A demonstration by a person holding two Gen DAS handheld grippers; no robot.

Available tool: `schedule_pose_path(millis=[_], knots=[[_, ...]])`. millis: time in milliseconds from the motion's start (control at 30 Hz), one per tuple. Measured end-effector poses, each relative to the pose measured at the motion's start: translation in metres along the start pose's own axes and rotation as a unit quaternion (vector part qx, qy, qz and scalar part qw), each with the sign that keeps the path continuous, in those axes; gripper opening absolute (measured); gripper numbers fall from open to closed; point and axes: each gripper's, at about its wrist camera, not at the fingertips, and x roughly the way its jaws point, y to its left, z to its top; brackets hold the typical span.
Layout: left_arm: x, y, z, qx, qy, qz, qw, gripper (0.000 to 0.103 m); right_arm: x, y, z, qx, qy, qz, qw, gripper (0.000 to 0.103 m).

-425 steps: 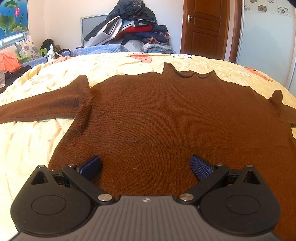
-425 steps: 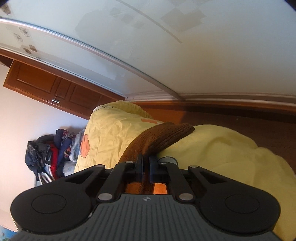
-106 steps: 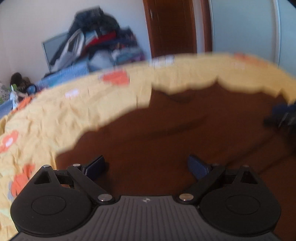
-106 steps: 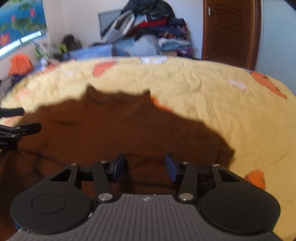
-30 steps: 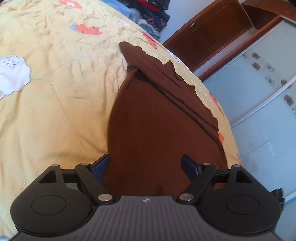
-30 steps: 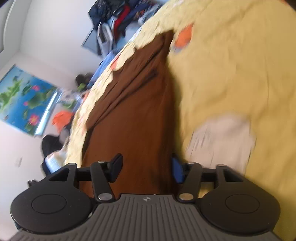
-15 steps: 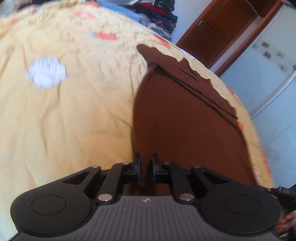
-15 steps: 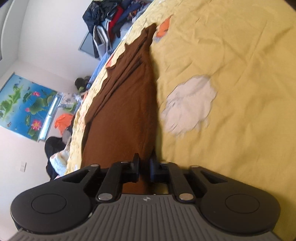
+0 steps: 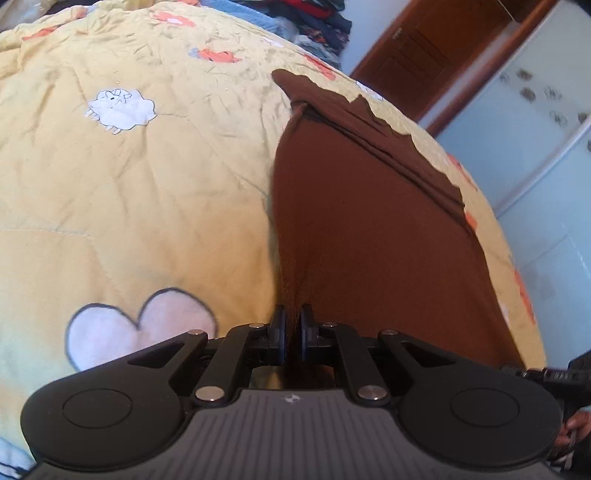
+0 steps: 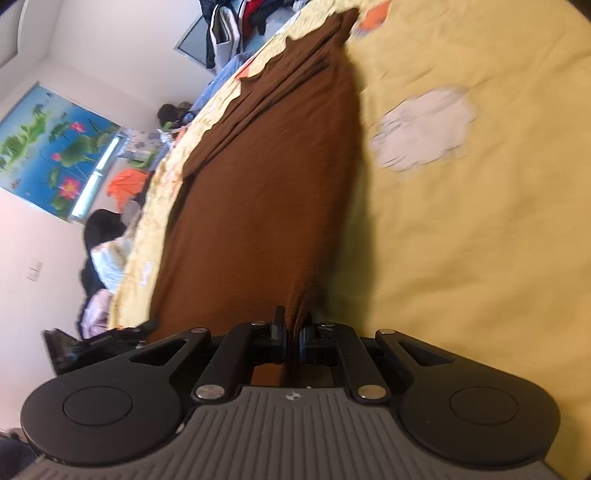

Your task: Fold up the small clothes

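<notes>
A brown knitted sweater [image 9: 369,229] lies on the yellow quilt [image 9: 147,184], its sleeves folded in over the body at the far end. My left gripper [image 9: 291,325] is shut on the near left corner of the sweater's hem. My right gripper [image 10: 291,328] is shut on the near right corner of the sweater [image 10: 266,192]. The cloth rises in a pinched ridge into each pair of jaws. The left gripper also shows at the left edge of the right wrist view [image 10: 103,339].
The yellow quilt [image 10: 480,221] with cartoon patches covers the bed on both sides of the sweater. A pile of clothes [image 10: 243,22] sits beyond the bed's far end. A brown door [image 9: 424,51] and a glass wardrobe [image 9: 535,129] stand at the right.
One second ago both grippers were open over the hem corners. Both have since shut on the sweater and have lifted the corners a little.
</notes>
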Motion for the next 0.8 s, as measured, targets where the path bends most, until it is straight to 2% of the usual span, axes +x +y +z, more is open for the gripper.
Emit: schedule_pose_path(millis=[67, 133, 167, 200, 233, 267, 300, 333, 367, 400, 433, 467, 533, 567, 600, 633, 667, 700, 733, 800], knots=[[0.000, -0.001, 0.001, 0.012, -0.003, -0.001, 0.9999, 0.010, -0.002, -0.007, -0.004, 0.008, -0.004, 0.008, 1.000, 0.005], [-0.006, -0.014, 0.008, 0.032, -0.009, 0.009, 0.9994, 0.011, 0.000, -0.002, -0.002, 0.006, -0.007, -0.004, 1.000, 0.008], [-0.011, -0.024, 0.014, 0.043, -0.023, 0.028, 0.9984, 0.018, -0.003, 0.004, 0.002, 0.000, -0.017, -0.018, 1.000, 0.021], [-0.016, -0.033, 0.020, 0.057, -0.043, 0.044, 0.9965, 0.025, -0.007, 0.012, 0.007, -0.010, -0.043, -0.044, 0.998, 0.029], [-0.020, -0.043, 0.028, 0.067, -0.071, 0.052, 0.9939, 0.052, -0.009, 0.022, 0.015, -0.028, -0.075, -0.074, 0.994, 0.049], [-0.022, -0.052, 0.035, 0.072, -0.106, 0.052, 0.9904, 0.091, -0.009, 0.034, 0.023, -0.049, -0.102, -0.103, 0.988, 0.065], [-0.020, -0.062, 0.041, 0.076, -0.145, 0.051, 0.9852, 0.103, -0.004, 0.046, 0.032, -0.073, -0.125, -0.122, 0.982, 0.066], [-0.015, -0.073, 0.045, 0.084, -0.178, 0.049, 0.9793, 0.103, 0.006, 0.060, 0.040, -0.094, -0.142, -0.130, 0.977, 0.066], [-0.001, -0.087, 0.051, 0.103, -0.194, 0.049, 0.9743, 0.103, 0.020, 0.072, 0.049, -0.107, -0.150, -0.132, 0.974, 0.069], [0.018, -0.099, 0.057, 0.120, -0.194, 0.059, 0.9718, 0.103, 0.039, 0.083, 0.057, -0.118, -0.152, -0.127, 0.973, 0.072], [0.040, -0.109, 0.063, 0.127, -0.185, 0.079, 0.9713, 0.103, 0.059, 0.092, 0.065, -0.130, -0.149, -0.118, 0.973, 0.084], [0.060, -0.115, 0.068, 0.130, -0.170, 0.093, 0.9724, 0.103, 0.081, 0.100, 0.072, -0.143, -0.142, -0.115, 0.973, 0.092], [0.107, -0.125, 0.072, 0.137, -0.109, 0.133, 0.9755, 0.103, 0.127, 0.112, 0.080, -0.169, -0.117, -0.151, 0.967, 0.091], [0.126, -0.126, 0.069, 0.144, -0.083, 0.157, 0.9734, 0.103, 0.147, 0.116, 0.083, -0.180, -0.107, -0.187, 0.960, 0.091], [0.139, -0.124, 0.064, 0.152, -0.065, 0.177, 0.9703, 0.103, 0.160, 0.120, 0.080, -0.204, -0.114, -0.224, 0.946, 0.093], [0.139, -0.126, 0.053, 0.183, -0.094, 0.186, 0.9608, 0.103, 0.170, 0.126, 0.071, -0.240, -0.131, -0.260, 0.926, 0.097], [0.138, -0.126, 0.047, 0.196, -0.100, 0.184, 0.9580, 0.103, 0.179, 0.127, 0.061, -0.265, -0.130, -0.287, 0.911, 0.103], [0.136, -0.123, 0.045, 0.195, -0.098, 0.176, 0.9600, 0.103, 0.177, 0.126, 0.053, -0.275, -0.147, -0.285, 0.906, 0.103], [0.135, -0.119, 0.046, 0.181, -0.095, 0.168, 0.9644, 0.103, 0.173, 0.125, 0.053, -0.265, -0.143, -0.284, 0.910, 0.103], [0.131, -0.115, 0.047, 0.170, -0.098, 0.161, 0.9673, 0.103, 0.161, 0.121, 0.046, -0.259, -0.143, -0.284, 0.912, 0.103]])
